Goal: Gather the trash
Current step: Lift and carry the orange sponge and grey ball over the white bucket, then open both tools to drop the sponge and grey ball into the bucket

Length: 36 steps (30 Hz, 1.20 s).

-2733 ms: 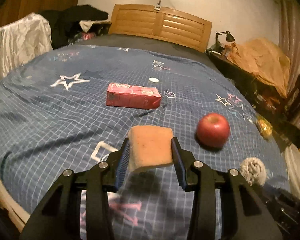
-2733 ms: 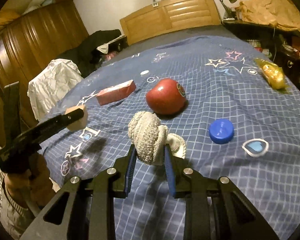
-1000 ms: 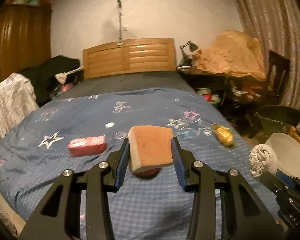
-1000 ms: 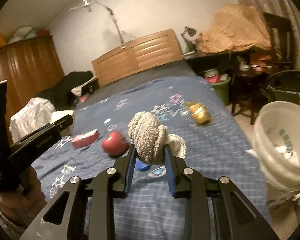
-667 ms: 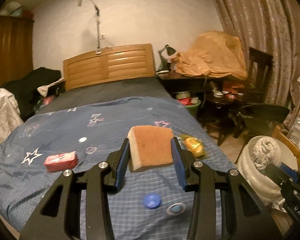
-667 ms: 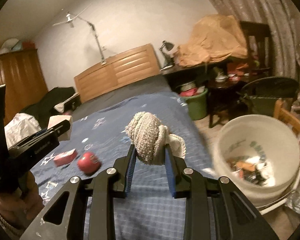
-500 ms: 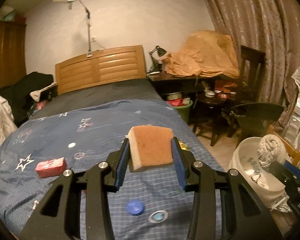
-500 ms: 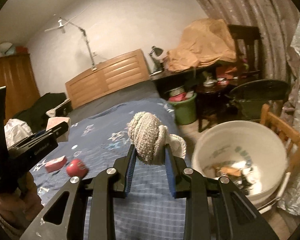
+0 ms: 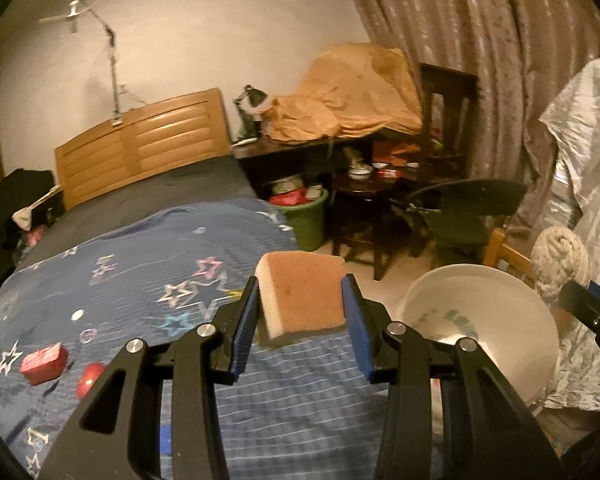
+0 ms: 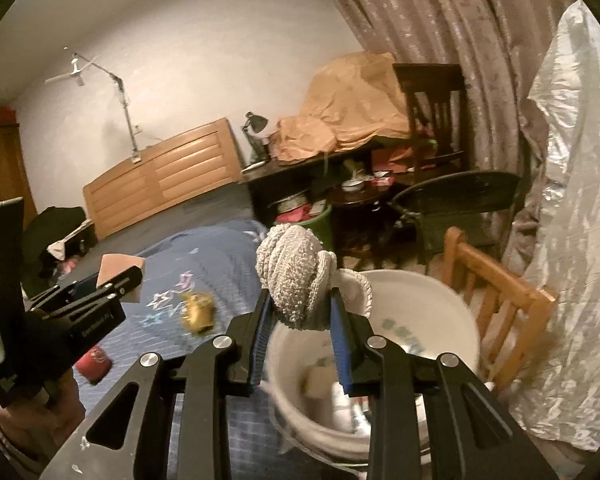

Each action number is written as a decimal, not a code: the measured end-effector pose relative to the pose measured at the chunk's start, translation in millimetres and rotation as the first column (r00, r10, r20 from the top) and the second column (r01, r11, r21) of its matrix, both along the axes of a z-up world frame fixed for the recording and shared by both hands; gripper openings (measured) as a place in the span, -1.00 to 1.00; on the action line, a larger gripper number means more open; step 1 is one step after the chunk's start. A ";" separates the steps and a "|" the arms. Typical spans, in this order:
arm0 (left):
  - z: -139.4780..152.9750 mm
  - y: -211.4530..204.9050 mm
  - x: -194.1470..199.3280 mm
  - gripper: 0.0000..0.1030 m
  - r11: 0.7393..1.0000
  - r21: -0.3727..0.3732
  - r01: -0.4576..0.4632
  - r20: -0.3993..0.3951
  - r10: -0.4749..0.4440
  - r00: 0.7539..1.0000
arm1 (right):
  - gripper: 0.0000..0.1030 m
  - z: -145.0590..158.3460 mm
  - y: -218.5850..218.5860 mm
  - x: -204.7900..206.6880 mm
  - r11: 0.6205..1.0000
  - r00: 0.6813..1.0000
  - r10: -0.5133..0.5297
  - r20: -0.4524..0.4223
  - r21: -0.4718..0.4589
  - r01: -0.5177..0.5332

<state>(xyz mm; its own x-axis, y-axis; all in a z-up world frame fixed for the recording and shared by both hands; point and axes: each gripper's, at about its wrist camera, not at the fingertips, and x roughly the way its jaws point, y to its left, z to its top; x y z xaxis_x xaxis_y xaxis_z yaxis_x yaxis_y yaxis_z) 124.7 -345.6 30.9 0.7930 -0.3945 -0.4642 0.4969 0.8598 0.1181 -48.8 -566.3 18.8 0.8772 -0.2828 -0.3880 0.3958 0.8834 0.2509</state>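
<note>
Left gripper [image 9: 303,326]: its fingers are closed on an orange sponge [image 9: 302,294], pinched by its two sides at the centre of the frame, probably so that it does not drop while it is carried.
Right gripper [image 10: 300,330]: it clamps a balled knitted rag [image 10: 294,276], held just above the bucket's near rim.
White bucket [image 10: 440,304]: lower centre of the right view, beside the bed [image 9: 120,280] — some trash already lies inside.
Step in hand: both pieces seem ready to be dropped in — the rag is nearer.
Left on the bed: red box [image 9: 44,362], apple [image 9: 90,378], yellow wrapper [image 10: 198,312].
</note>
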 end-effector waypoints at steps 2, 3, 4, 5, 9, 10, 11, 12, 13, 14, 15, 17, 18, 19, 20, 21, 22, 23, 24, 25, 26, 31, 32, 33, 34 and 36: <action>-4.0 -13.6 -0.5 -0.23 1.000 0.008 0.026 -0.003 -0.026 1.000 | -0.42 -1.6 -11.7 -2.5 1.000 1.000 -0.015 -0.006 -0.006 0.015; -6.6 -22.4 -0.3 -0.23 0.999 0.014 0.041 -0.007 -0.041 0.999 | -0.42 -3.3 -20.6 -4.6 1.000 1.000 -0.025 -0.011 -0.009 0.025; -8.1 -26.7 -0.1 -0.23 0.999 0.016 0.049 -0.010 -0.049 0.999 | -0.42 -4.1 -24.0 -6.4 0.999 0.999 -0.031 -0.014 -0.011 0.031; -11.3 -35.5 0.3 -0.23 0.998 0.022 0.063 -0.016 -0.063 0.998 | -0.42 -5.0 -28.7 -8.0 0.999 0.999 -0.038 -0.017 -0.014 0.037; -21.9 -59.2 0.7 -0.23 0.993 0.043 0.106 -0.043 -0.104 0.994 | -0.42 -10.5 -50.1 -11.4 0.998 0.998 -0.059 -0.035 -0.022 0.058; -25.0 -62.7 0.9 -0.23 0.992 0.050 0.114 -0.047 -0.112 0.993 | -0.42 -12.2 -55.5 -11.4 0.998 0.997 -0.065 -0.041 -0.024 0.064; -29.1 -67.8 0.4 -0.23 0.990 0.059 0.125 -0.054 -0.122 0.991 | -0.42 -13.3 -59.6 -11.4 0.997 0.997 -0.069 -0.045 -0.024 0.068; -33.4 -72.8 0.4 -0.23 0.988 0.067 0.138 -0.064 -0.134 0.989 | -0.42 -14.9 -61.9 -12.1 0.997 0.996 -0.073 -0.050 -0.025 0.072; -37.8 -77.4 1.1 -0.23 0.986 0.072 0.151 -0.078 -0.146 0.986 | -0.42 -16.7 -64.1 -12.1 0.997 0.996 -0.077 -0.055 -0.025 0.075; -41.7 -81.6 2.2 -0.23 0.983 0.074 0.169 -0.097 -0.161 0.982 | -0.42 -18.7 -66.3 -11.4 0.997 0.995 -0.078 -0.062 -0.025 0.077; -44.6 -85.5 3.8 -0.23 0.980 0.076 0.185 -0.113 -0.176 0.978 | -0.42 -22.4 -69.9 -10.8 0.997 0.994 -0.081 -0.073 -0.023 0.080; -53.0 -92.0 5.6 -0.23 0.970 0.087 0.226 -0.144 -0.212 0.967 | -0.42 -27.3 -73.7 -8.1 0.997 0.993 -0.079 -0.089 -0.019 0.077; -57.0 -95.0 6.3 -0.22 0.966 0.091 0.243 -0.154 -0.228 0.961 | -0.42 -30.5 -76.6 -6.7 0.997 0.992 -0.075 -0.100 -0.015 0.074; -60.7 -98.1 7.8 -0.22 0.962 0.093 0.258 -0.167 -0.240 0.956 | -0.42 -32.9 -76.1 -4.8 0.997 0.992 -0.071 -0.108 -0.013 0.070; -63.6 -100.1 9.8 -0.22 0.959 0.091 0.269 -0.182 -0.250 0.951 | -0.41 -34.7 -76.0 -3.1 0.998 0.991 -0.067 -0.114 -0.012 0.066; -65.6 -102.4 12.0 -0.23 0.958 0.088 0.274 -0.195 -0.254 0.947 | -0.41 -36.9 -76.9 -0.4 0.998 0.991 -0.060 -0.122 -0.013 0.059; -67.3 -104.0 14.3 -0.23 0.957 0.084 0.276 -0.205 -0.255 0.945 | -0.41 -39.3 -76.4 3.9 0.999 0.989 -0.050 -0.136 -0.015 0.048; -70.4 -106.9 18.0 -0.22 0.953 0.073 0.292 -0.231 -0.269 0.935 | -0.40 -41.9 -77.0 8.1 0.999 0.988 -0.041 -0.151 -0.014 0.039; -72.4 -109.2 19.5 -0.20 0.948 0.072 0.311 -0.250 -0.284 0.925 | -0.35 -44.7 -77.9 12.6 0.999 0.986 -0.038 -0.163 -0.012 0.036; -75.6 -112.2 20.4 -0.17 0.941 0.079 0.328 -0.270 -0.297 0.916 | -0.22 -47.3 -79.9 14.7 0.999 0.985 -0.054 -0.167 -0.013 0.052; -78.7 -114.9 22.0 -0.12 0.937 0.096 0.334 -0.282 -0.297 0.913 | -0.16 -48.9 -80.7 15.7 0.998 0.985 -0.058 -0.165 -0.011 0.057; -84.3 -111.0 31.7 0.17 0.944 0.079 0.321 -0.318 -0.282 0.905 | -0.14 -54.5 -83.6 15.3 0.998 0.985 -0.059 -0.161 -0.001 0.059; -84.7 -110.1 32.5 0.17 0.945 0.072 0.320 -0.322 -0.282 0.904 | -0.14 -55.9 -83.7 14.7 0.998 0.985 -0.063 -0.161 0.000 0.063; -84.8 -109.5 32.4 0.17 0.945 0.070 0.320 -0.322 -0.282 0.904 | -0.14 -56.5 -84.6 13.1 0.998 0.985 -0.065 -0.160 0.001 0.066; -84.2 -109.3 32.1 0.17 0.945 0.070 0.320 -0.321 -0.283 0.904 | -0.14 -57.3 -85.0 11.7 0.997 0.985 -0.069 -0.159 0.004 0.071; -83.6 -108.5 31.6 0.17 0.942 0.063 0.328 -0.321 -0.292 0.901 | -0.14 -58.0 -85.0 8.3 0.997 0.985 -0.078 -0.156 0.006 0.080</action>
